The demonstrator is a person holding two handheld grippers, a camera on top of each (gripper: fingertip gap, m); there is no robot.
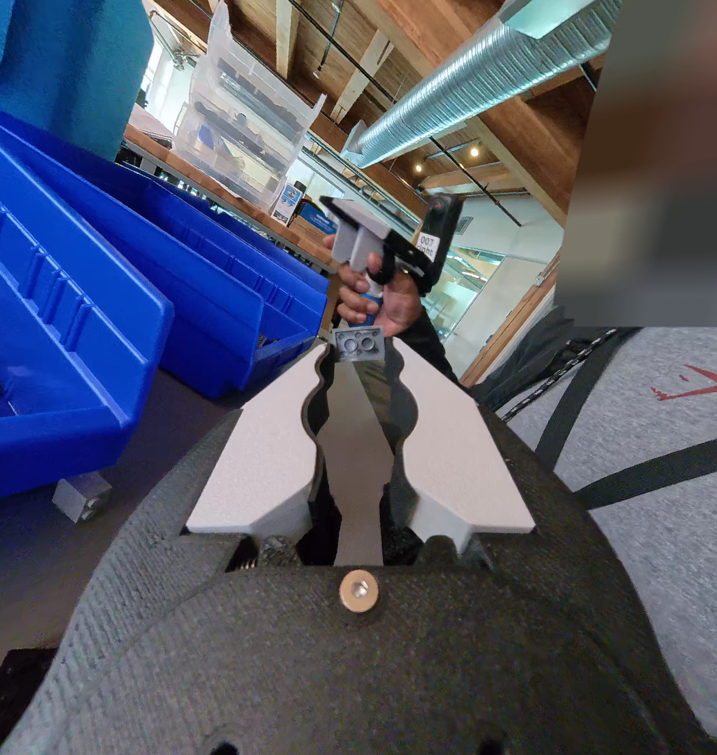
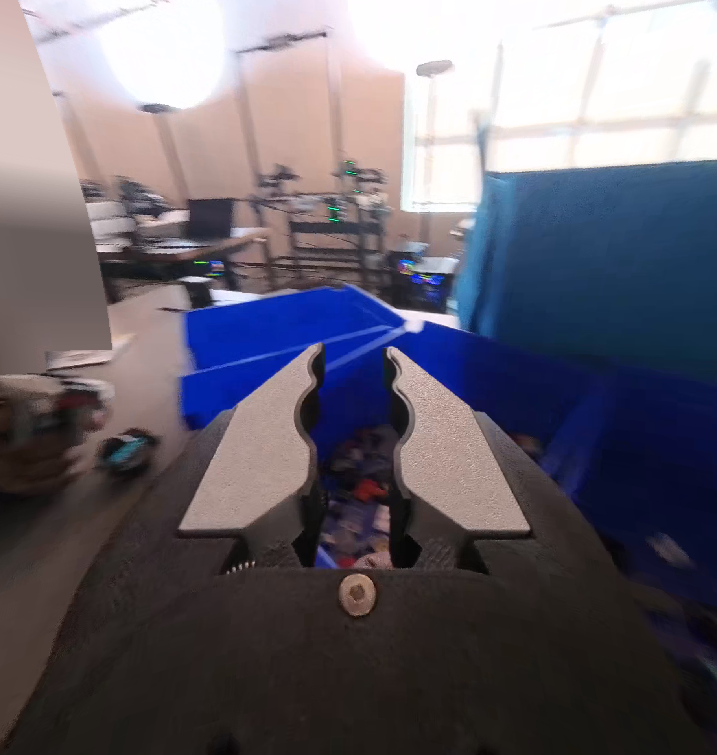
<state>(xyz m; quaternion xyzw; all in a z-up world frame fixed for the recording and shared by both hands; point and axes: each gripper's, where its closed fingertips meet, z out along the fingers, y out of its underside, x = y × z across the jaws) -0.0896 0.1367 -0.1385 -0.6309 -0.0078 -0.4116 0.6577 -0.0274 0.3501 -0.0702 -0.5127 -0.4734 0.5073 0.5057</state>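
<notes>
Your left gripper point(image 1: 358, 347) pinches a small grey studded plate point(image 1: 359, 345) at its fingertips, blue bins point(image 1: 209, 286) to its left. Your right gripper point(image 2: 353, 354) hangs parted and empty over a blue bin point(image 2: 512, 380) of blurred mixed pieces.

Timber ceiling point(image 1: 450, 49), silver duct point(image 1: 471, 94), bright windows point(image 2: 593, 102).

Workshop-like lab; blue parts bins point(image 1: 103, 261), exposed duct point(image 1: 471, 94), equipment racks point(image 2: 336, 228).
</notes>
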